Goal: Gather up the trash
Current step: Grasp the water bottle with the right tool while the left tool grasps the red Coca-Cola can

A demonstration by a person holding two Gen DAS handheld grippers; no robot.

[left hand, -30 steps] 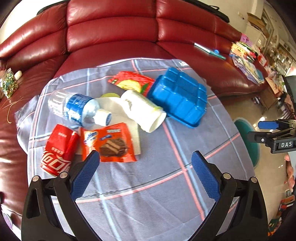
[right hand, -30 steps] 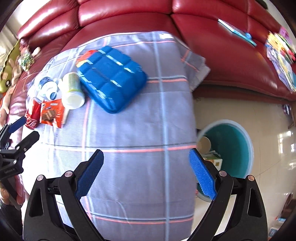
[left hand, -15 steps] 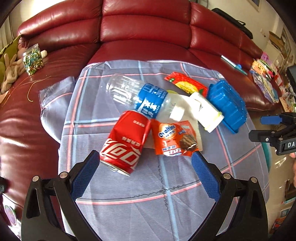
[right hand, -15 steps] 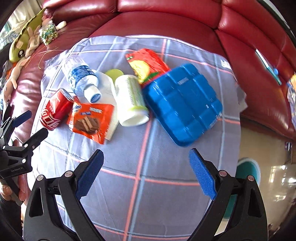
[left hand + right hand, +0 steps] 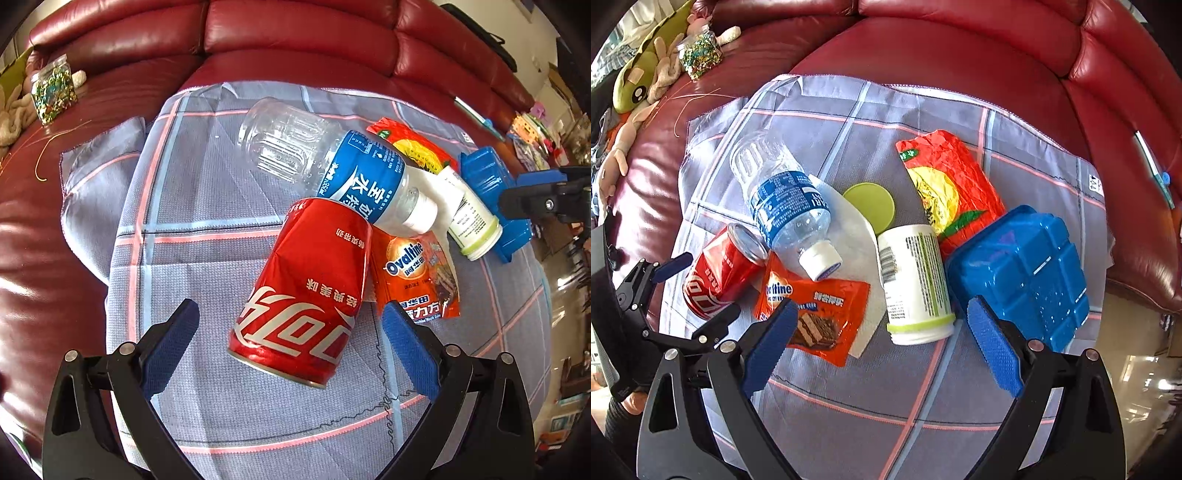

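Trash lies on a checked grey cloth (image 5: 207, 236). A dented red cola can (image 5: 306, 291) (image 5: 718, 271) lies on its side, and my left gripper (image 5: 290, 343) (image 5: 690, 288) stands open with its pads on either side of the can's near end, not touching. Beyond the can are a clear water bottle (image 5: 332, 170) (image 5: 783, 203) and an orange Ovaltine wrapper (image 5: 415, 275) (image 5: 816, 314). My right gripper (image 5: 879, 343) is open just short of a white tub (image 5: 914, 284) (image 5: 471, 218) lying on its side. A blue plastic tray (image 5: 1019, 273) sits upside down to the right.
A red and yellow snack wrapper (image 5: 945, 181), a green lid (image 5: 870, 203) and a white napkin (image 5: 857, 236) also lie on the cloth. The red leather sofa (image 5: 960, 48) carries a glitter jar (image 5: 700, 51) and plush toys (image 5: 635, 85) at far left.
Both grippers have swung left and closed in on the trash pile. The left one now straddles the cola can; the right one has left the bin on the floor and faces the white tub.
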